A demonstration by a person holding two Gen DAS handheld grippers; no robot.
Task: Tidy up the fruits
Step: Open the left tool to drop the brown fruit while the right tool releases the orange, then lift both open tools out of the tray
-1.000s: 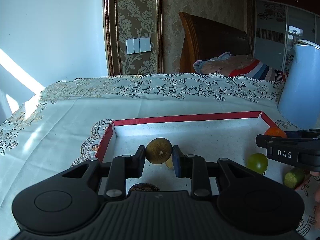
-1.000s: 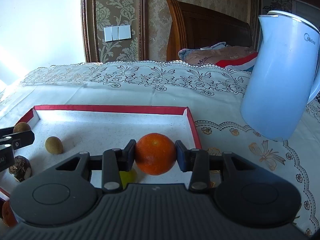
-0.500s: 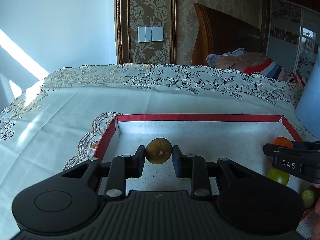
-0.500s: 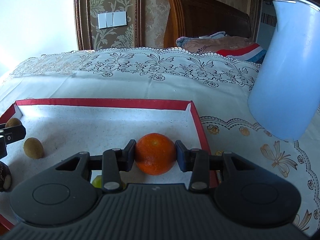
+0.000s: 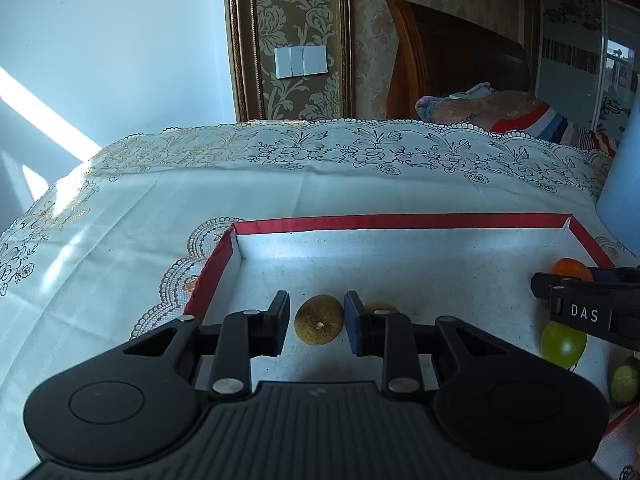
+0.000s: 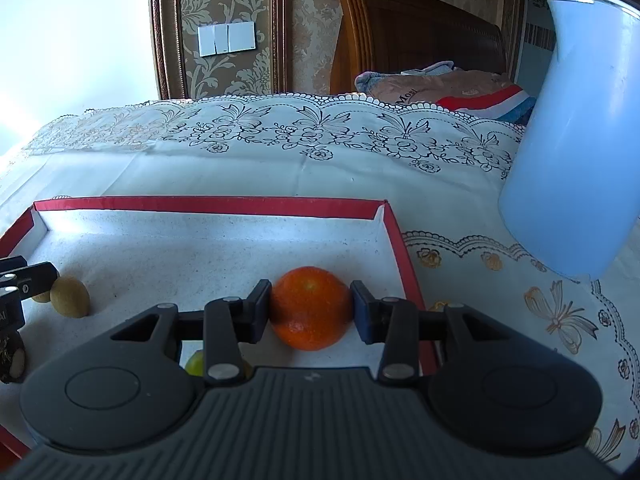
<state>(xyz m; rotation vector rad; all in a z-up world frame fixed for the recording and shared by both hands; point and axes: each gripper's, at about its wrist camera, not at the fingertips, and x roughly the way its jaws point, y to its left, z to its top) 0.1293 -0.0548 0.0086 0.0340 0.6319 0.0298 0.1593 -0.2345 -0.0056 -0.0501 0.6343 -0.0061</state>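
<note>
A red-rimmed tray with a white floor lies on the lace tablecloth. My left gripper is low over its left part, shut on a round brown fruit that sits low between the pads. A second brown fruit peeks out behind the right finger. My right gripper is shut on an orange above the tray's right side. In the left wrist view the orange shows behind the right gripper's black finger, and a green fruit lies below it.
A light blue jug stands on the cloth right of the tray. In the tray lie an oval brown fruit, a dark fruit at the left edge and a yellow-green one under my right gripper. A bed headboard is behind the table.
Both grippers came forward and slightly down over the tray, each still carrying its fruit. The brown fruit now sits lower between the left fingers.
</note>
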